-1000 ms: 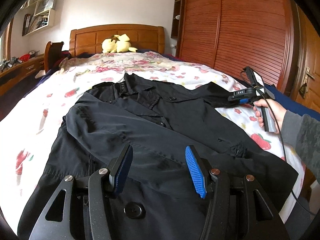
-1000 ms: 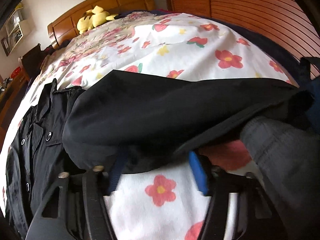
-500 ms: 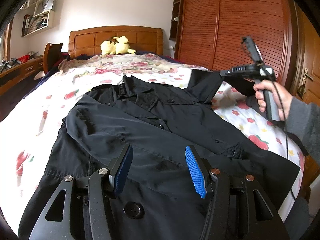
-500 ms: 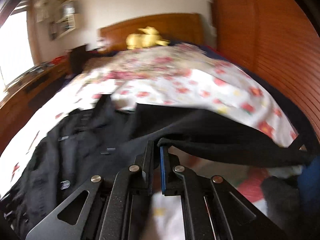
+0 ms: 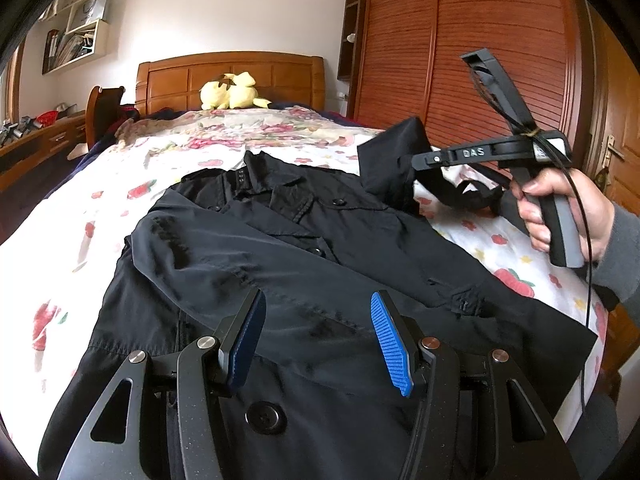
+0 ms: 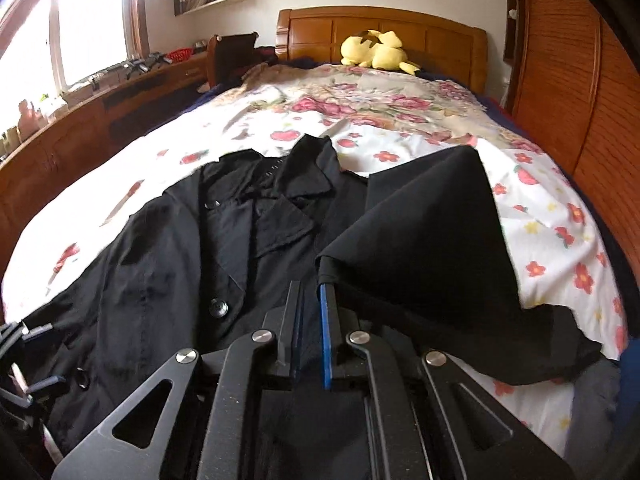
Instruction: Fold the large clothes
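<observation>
A large black coat [image 5: 304, 264] lies face up on the bed, collar toward the headboard; it also shows in the right wrist view [image 6: 192, 264]. Its left sleeve is folded across the chest. My left gripper [image 5: 316, 328] is open and empty, low over the coat's lower front. My right gripper [image 6: 310, 296] is shut on the cuff of the coat's right sleeve [image 6: 424, 248] and holds it lifted above the coat. In the left wrist view the right gripper [image 5: 424, 158] is at the right with the raised sleeve [image 5: 394, 160].
The bed has a white floral sheet [image 5: 168, 160] and a wooden headboard [image 5: 228, 76] with a yellow plush toy [image 5: 230, 92]. A wooden wardrobe [image 5: 480, 60] stands along the right. A desk and chair [image 6: 232, 56] stand at the left, under a window.
My right gripper closed on the sleeve cuff, lifted it off the bed's right side and carried it left over the coat. The left gripper has not moved.
</observation>
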`<state>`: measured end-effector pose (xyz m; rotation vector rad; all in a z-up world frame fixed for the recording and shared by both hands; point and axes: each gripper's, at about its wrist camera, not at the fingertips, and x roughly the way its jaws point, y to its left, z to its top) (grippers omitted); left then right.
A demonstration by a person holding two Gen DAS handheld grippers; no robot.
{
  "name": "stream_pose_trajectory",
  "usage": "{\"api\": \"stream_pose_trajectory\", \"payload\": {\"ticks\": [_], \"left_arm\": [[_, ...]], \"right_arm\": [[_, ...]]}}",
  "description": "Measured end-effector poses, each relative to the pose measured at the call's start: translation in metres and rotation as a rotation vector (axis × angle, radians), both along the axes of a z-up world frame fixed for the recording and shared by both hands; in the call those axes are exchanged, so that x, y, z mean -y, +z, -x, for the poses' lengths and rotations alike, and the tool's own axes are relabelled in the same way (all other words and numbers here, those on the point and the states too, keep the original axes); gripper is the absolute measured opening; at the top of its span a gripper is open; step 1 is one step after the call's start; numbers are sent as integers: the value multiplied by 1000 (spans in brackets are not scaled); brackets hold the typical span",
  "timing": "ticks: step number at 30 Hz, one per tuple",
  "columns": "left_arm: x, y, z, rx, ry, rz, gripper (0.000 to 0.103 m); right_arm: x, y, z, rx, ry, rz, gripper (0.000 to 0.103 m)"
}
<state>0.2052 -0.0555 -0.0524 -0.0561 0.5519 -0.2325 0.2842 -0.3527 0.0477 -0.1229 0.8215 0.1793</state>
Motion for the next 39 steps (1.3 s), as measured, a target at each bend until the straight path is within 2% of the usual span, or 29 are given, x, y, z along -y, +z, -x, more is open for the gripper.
{"api": "stream_pose_trajectory", "payload": {"ticks": [1, 2, 5, 11, 21, 27, 28, 29, 30, 31, 32, 33, 35, 39], "left_arm": [[-1, 0, 0, 0, -1, 2, 57], [-1, 0, 0, -1, -1, 4, 57], [-1, -1, 0, -3, -2, 6, 57], [-1, -1, 0, -7, -1, 6, 57], [1, -1, -2, -18, 4, 2, 57], [2, -3, -4, -29, 4, -5, 57], [3, -3, -4, -29, 3, -6, 57], [3, -3, -4, -30, 2, -7, 57], [4, -3, -4, -30, 3, -9, 57], [4, -3, -4, -31, 2, -9, 57], [4, -3, -4, -32, 1, -9, 57], [3, -3, -5, -32, 1, -9, 57], [3, -3, -5, -31, 2, -10, 57], [3, -2, -4, -29, 1, -9, 57]], "right_arm": [[1, 3, 4, 6, -1, -1, 28], [2, 5, 7, 14, -6, 1, 40], [8, 7, 8, 13, -35, 60, 45], [57, -5, -8, -18, -159, 108, 75], [158, -57, -19, -143, -430, 153, 75], [194, -79, -15, -194, -528, 118, 75], [196, -81, -15, -195, -531, 111, 75], [195, -82, -15, -193, -527, 111, 65], [194, -83, -15, -194, -518, 115, 49], [192, -85, -16, -203, -503, 119, 44], [188, -85, -17, -208, -483, 125, 31], [183, -84, -18, -204, -460, 140, 24], [173, -79, -17, -175, -424, 160, 19], [150, -52, -13, -89, -370, 138, 16]]}}
